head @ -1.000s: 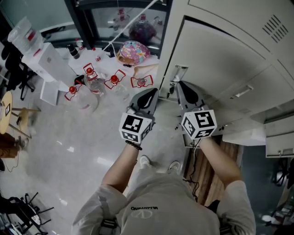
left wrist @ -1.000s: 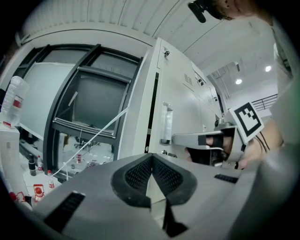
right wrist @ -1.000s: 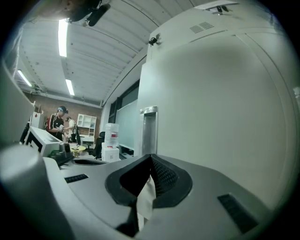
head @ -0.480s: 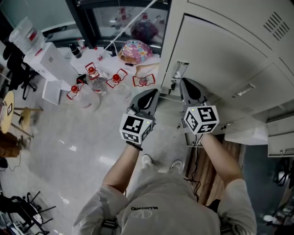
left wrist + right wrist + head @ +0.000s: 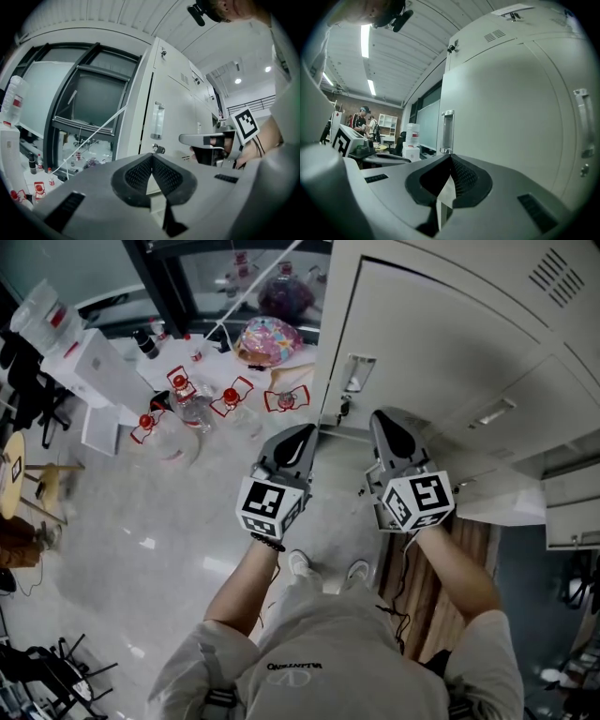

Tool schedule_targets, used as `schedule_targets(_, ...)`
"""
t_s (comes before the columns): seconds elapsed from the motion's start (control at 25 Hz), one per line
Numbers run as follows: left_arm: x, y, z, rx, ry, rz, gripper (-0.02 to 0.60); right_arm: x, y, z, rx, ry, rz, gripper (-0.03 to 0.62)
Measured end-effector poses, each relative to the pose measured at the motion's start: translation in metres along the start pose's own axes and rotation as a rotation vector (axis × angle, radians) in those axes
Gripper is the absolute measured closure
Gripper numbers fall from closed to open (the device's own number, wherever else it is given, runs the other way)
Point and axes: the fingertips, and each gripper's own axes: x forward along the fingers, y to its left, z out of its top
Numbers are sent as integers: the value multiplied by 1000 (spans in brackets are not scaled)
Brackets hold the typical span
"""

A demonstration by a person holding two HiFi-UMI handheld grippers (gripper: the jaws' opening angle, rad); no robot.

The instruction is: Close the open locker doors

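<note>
Below the person, floor [image 5: 141, 521]: pale and glossy; clutter is confined to its far edge, beside dark-framed glazing.
Lockers [image 5: 525, 381]: a pale grey bank is seen along the floor's right edge.
Locker door [image 5: 422, 334]: the end panel of the bank, faced by both grippers; whether it is fully shut cannot be told.
White boxes [image 5: 94, 367]: stacked at the floor's far left corner.
Patterned bag [image 5: 269, 338]: set at the far edge, near the door.
Bottles [image 5: 192, 401]: red-capped, grouped left of the bag.
Right gripper [image 5: 384, 418]: jaws clenched, nothing between them; held close to the door face below the handle; contact cannot be told.
Left gripper [image 5: 305, 432]: jaws clenched, empty; held just off the door's free edge.
Handle [image 5: 352, 373]: vertical bar, mounted near that edge.
</note>
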Motion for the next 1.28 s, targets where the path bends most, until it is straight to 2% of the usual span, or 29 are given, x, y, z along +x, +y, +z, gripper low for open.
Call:
schedule_targets(0.24,-29,-51,-17,-28,0,-62,586,-96,-54,-13,-10,-7,-19,583)
schedule_targets(0.4,-38,-96,-49,-34,49,-77,586,-168,-109,-40,26,23,-76,576)
schedule_targets(0.56,-35,-145,-72,-31,94,-79,586,-220,-133,-72,26,60,-90,562)
schedule_targets(0.76,-17,-207,-96,-79,119,-102,586,-263,-141,-122,4,142,-11,548)
schedule_targets(0.92,-6,-251,-112,-89,119,-128,586,-292,-145,-168,-19,200,98,520)
schedule_targets(1.08,-3,-281,-143,-80,176,-120,562,-316,-136,-220,-20,253,205,489)
schedule_targets(1.28,2,-308,-181,-73,201,-110,532,-329,-116,-281,-7,284,297,454)
